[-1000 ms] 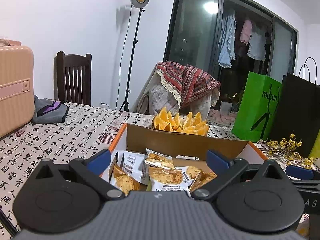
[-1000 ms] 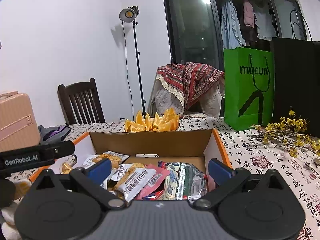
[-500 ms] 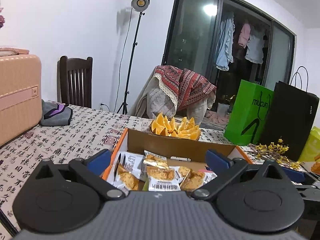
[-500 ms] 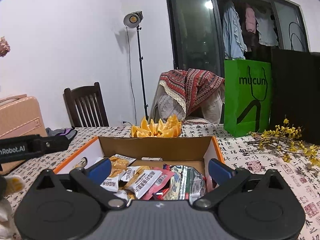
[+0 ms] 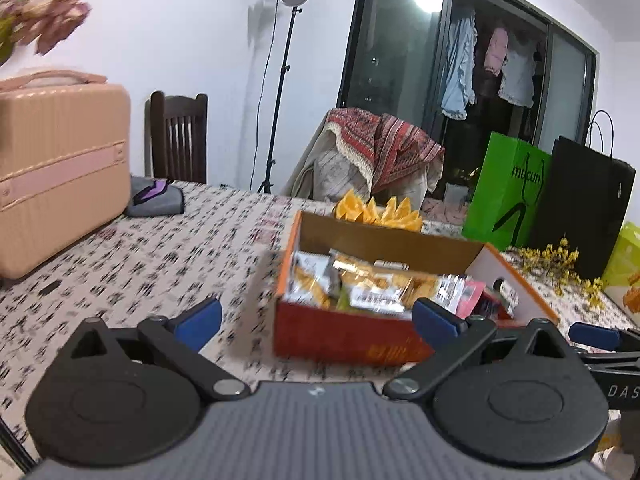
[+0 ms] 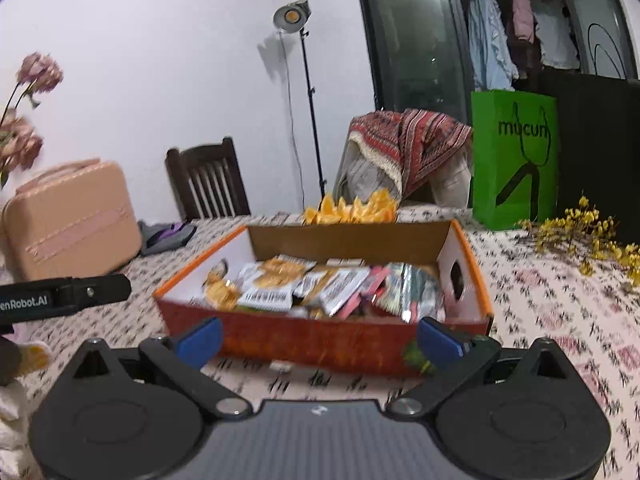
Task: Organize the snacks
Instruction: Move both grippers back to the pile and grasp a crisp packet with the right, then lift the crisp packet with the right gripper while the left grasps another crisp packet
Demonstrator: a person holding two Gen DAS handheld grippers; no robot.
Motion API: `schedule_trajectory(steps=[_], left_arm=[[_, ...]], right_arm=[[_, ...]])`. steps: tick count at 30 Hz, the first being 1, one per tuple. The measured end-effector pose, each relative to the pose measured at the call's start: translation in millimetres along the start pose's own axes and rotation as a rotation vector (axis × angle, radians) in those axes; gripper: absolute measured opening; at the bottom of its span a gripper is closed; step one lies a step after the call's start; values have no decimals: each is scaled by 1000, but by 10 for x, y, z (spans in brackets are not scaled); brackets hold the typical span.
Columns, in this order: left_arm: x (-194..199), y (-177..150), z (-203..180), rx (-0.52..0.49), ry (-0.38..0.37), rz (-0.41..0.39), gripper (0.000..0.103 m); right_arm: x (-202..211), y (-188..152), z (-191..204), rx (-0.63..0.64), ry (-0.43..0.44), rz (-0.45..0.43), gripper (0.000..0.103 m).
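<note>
while both hand-held grippers gape empty, snack packets (image 6: 320,288) fill the box (image 6: 320,340).

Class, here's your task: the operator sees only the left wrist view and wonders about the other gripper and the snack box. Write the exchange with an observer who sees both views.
Operator: Is the right gripper holding anything?
Observer: No, it is open and empty, facing the front wall of the box.
Operator: Anything loose outside the box?
Observer: A small white scrap lies on the table just in front of that wall.
</note>
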State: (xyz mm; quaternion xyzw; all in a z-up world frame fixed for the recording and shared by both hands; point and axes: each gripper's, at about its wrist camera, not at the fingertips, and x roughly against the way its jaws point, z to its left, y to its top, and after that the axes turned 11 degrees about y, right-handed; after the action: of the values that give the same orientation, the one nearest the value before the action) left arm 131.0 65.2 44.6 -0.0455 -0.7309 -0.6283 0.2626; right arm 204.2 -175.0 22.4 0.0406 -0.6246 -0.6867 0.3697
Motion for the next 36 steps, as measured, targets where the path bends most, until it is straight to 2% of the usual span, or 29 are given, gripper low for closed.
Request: schedule_trajectory(steps=[9,12,14,18,21,23,30,36], left_arm=[[111,-318,295,-22,26,70,103],[119,-412,342,-33,33,92,103],[117,-463,365,-37,36,107,103],[114,-525,409,-37,42,127,103],[113,-551,441,-34,45,136,103],[111,-561,456,-33,45,139,103],[102,-584,445,-38,42,149,103],[67,-596,366,-62,30,160,103]], right_arm=[[49,-332,272,34,6,102,103],[-6,-436,342,44,9,147,99],[-52,-489,370,42,11,177,92],[-150,-537,396,41,22,216,82],[-221,-568,387,30,33,236,69],[-250,-588,384,28,38,245,53],[-203,-616,372,20,47,223,46],[-39,-578,349,10,33,159,45]])
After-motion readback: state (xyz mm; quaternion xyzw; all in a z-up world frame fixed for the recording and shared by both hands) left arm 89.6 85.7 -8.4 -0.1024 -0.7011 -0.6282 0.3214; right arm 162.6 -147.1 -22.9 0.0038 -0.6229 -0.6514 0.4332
